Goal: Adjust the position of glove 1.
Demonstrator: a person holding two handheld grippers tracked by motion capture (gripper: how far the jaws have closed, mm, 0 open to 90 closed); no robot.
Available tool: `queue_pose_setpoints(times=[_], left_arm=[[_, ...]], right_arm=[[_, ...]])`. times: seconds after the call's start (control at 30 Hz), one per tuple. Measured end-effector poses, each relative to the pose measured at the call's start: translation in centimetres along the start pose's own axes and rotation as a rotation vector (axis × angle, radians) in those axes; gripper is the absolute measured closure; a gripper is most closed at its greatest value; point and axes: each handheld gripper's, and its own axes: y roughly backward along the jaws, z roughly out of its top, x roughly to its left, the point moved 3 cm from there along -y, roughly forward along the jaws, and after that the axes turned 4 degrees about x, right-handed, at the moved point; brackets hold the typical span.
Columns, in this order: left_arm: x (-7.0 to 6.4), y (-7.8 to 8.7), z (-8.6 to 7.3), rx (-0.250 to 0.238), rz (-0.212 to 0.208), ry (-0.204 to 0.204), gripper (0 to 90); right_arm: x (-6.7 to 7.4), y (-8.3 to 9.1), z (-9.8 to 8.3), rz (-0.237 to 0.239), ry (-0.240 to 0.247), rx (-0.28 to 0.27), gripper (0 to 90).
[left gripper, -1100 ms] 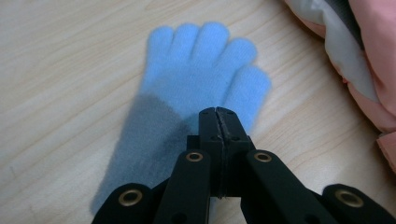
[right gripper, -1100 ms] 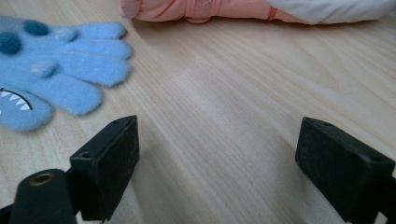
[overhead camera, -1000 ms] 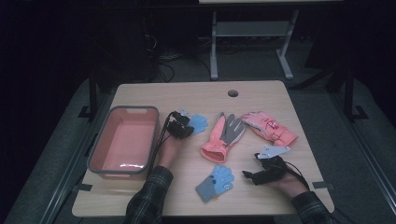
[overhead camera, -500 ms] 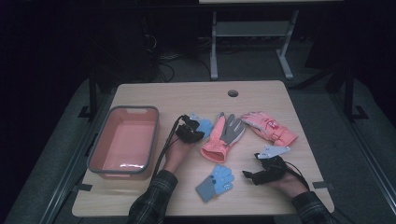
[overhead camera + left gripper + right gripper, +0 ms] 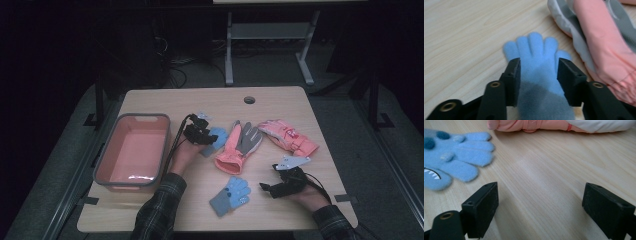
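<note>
While right gripper (image 5: 267, 188) gapes empty | left gripper (image 5: 538, 75) jaws grasp blue glove (image 5: 539, 62)

— What's the surface (image 5: 210, 100) made of?
— Pale wood grain, smooth and matt. The blue glove (image 5: 540, 75) is fuzzy fleece.
— And the fingers (image 5: 482, 207)?
— Matt black plastic. The pink bin (image 5: 131, 152) looks like glossy plastic.
</note>
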Motion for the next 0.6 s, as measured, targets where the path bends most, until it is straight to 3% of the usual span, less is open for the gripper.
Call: queue_pose_setpoints(times=[0.1, 0.2, 0.33, 0.47, 0.6], left_arm=[[0.07, -0.65, -0.43, 0.021, -0.013, -0.009, 52.2], [-0.07, -0.95, -0.78, 0.013, -0.001, -0.023, 55.0], [-0.16, -0.96, -0.98, 0.015, 0.023, -0.055, 64.4], [-0.33, -1.01, -1.09, 0.015, 0.008, -0.074, 76.5], [-0.37, -0.94, -1.05, 0.02, -0.006, -0.075, 81.8]], right_arm=[[0.0, 0.0, 0.0, -0.001, 0.0, 0.0, 13.1], [0.0, 0.0, 0.0, 0.0, 0.0, 0.0, 13.1], [0.0, 0.0, 0.0, -0.001, 0.0, 0.0, 13.1], [0.01, 0.0, 0.0, -0.001, 0.0, 0.0, 13.1], [0.01, -0.01, 0.0, -0.001, 0.0, 0.0, 13.1]])
